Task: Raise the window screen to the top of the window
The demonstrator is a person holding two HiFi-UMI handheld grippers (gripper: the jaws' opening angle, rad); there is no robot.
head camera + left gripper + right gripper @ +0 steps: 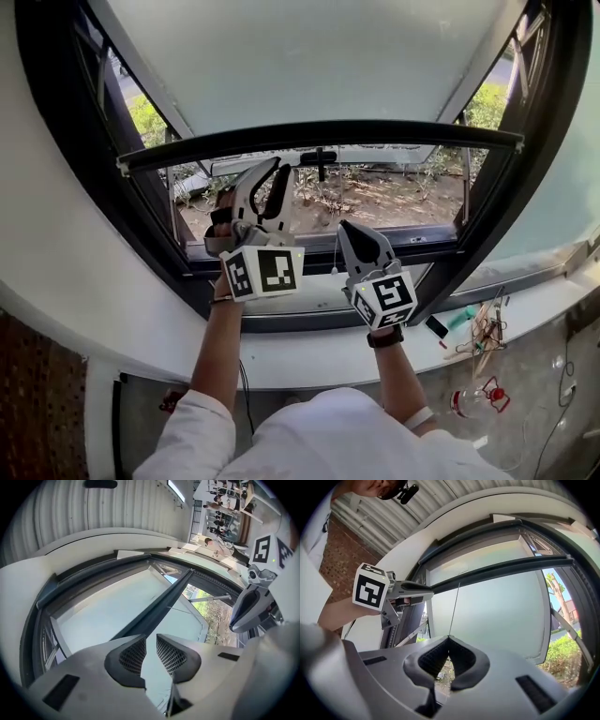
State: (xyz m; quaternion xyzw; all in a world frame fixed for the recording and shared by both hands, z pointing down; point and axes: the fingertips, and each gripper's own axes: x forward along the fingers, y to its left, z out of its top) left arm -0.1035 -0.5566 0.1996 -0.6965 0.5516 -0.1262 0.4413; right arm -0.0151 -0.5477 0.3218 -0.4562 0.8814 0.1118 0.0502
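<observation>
**Window screen part-way up, cord in hand.** Two hand-held grippers are lifted before a window, above a person's white sleeves. The left gripper [272, 183] [151, 641] is held with its jaws a little apart and nothing between them, near and below the dark bottom bar [319, 133] [159, 611] of the window screen [487, 555]. The right gripper [344, 225] [449, 639] is closed at the tips on a thin pull cord [454, 611], which is seen running straight up from the pinched pads to the middle of the bar.

Past the grippers, a white sill [309, 361] is bordered by the dark window frame [47, 94]. The bar is seen part-way up the opening, with a band of screen left between it and the top of the frame. Behind it a frosted sash [309, 56] is swung outward, and ground and greenery are shown beneath.

The raising step is judged to be in hand and unfinished, the bar being short of the top. The next move is judged to call for a firm pinch on the cord, which is thin and could slip. It also calls for a steady, straight travel so that the bar is kept level as it is sent upward. The free left gripper could be brought under the bar to help.
</observation>
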